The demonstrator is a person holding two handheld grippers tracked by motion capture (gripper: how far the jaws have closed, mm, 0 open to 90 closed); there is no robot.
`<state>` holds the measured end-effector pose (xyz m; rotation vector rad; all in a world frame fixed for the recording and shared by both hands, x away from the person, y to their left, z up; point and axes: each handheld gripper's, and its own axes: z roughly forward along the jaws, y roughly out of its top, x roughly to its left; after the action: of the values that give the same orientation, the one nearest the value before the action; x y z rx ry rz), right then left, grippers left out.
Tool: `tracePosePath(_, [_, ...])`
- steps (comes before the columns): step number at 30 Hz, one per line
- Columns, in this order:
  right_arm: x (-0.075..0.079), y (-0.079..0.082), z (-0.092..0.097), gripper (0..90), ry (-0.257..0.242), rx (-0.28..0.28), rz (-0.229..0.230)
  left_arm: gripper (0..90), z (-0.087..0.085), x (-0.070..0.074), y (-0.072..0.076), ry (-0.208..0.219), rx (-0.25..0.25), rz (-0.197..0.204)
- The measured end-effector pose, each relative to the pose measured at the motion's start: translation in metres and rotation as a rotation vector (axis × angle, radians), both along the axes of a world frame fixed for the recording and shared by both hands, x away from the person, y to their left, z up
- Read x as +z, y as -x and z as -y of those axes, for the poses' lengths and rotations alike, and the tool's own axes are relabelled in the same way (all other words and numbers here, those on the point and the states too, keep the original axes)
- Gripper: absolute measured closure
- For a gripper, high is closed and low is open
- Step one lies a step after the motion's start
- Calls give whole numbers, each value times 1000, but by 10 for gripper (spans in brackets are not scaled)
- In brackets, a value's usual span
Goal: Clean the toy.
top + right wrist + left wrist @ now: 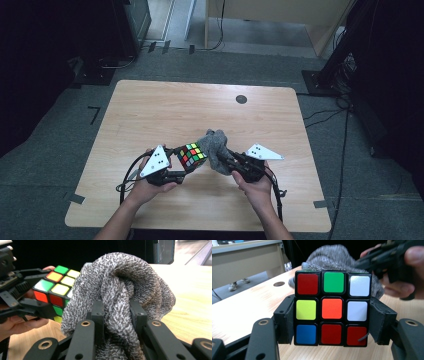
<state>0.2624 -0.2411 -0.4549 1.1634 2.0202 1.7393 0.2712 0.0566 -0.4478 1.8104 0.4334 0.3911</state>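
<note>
Cube (332,308) sits clamped in your left jaws, cloth (120,290) pinched in your right jaws: wipe each face with firm, even strokes.

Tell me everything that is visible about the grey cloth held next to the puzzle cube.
The grey cloth looks like a knitted fabric, speckled grey and white, soft and thick. It is bunched into a rounded, twisted lump, not spread flat. The right claw is shut on a fold of it, and its jaws press the fabric from both sides. The cloth is held above the wooden table, near the front edge, and its side is against the puzzle cube clamped in the left claw.
</note>
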Motion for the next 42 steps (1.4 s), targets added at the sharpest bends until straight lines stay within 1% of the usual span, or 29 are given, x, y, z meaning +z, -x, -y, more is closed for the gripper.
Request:
tracePosePath(3, [-4,0,-4,720,10,9,-11,346,-2,2,0,23,-6,-7])
tracePosePath(8, [-10,2,-15,719,38,52,-13,346,-3,3,-1,39,-8,-14])
tracePosePath(13, [-16,1,-22,720,68,85,-42,346,-6,3,-2,54,-6,-19])
tracePosePath(20, [-21,1,-28,720,104,115,-61,346,-8,4,-2,64,3,-17])
tracePosePath(24, [-21,1,-27,718,128,114,-55,346,-9,4,-3,61,7,-17])
tracePosePath(27, [-17,0,-20,718,110,78,-38,346,-9,4,-3,57,7,-19])
tracePosePath(30, [-9,1,-10,718,60,26,4,346,-6,1,-3,47,1,-25])
tracePosePath(32, [-5,2,-7,718,32,10,32,346,-3,0,-2,38,-8,-28])
tracePosePath(33, [-4,3,-6,718,29,9,43,346,-2,-1,-1,34,-14,-28])
tracePosePath(35, [-5,3,-8,718,37,21,53,346,1,-1,0,32,-22,-28])
tracePosePath(36, [-6,3,-10,719,42,31,50,346,1,-1,0,33,-24,-28])
tracePosePath(39, [-12,3,-16,719,59,66,31,346,1,-1,-1,35,-23,-29])
tracePosePath(42, [-17,2,-23,719,88,112,7,346,-3,1,-2,53,-14,-33])
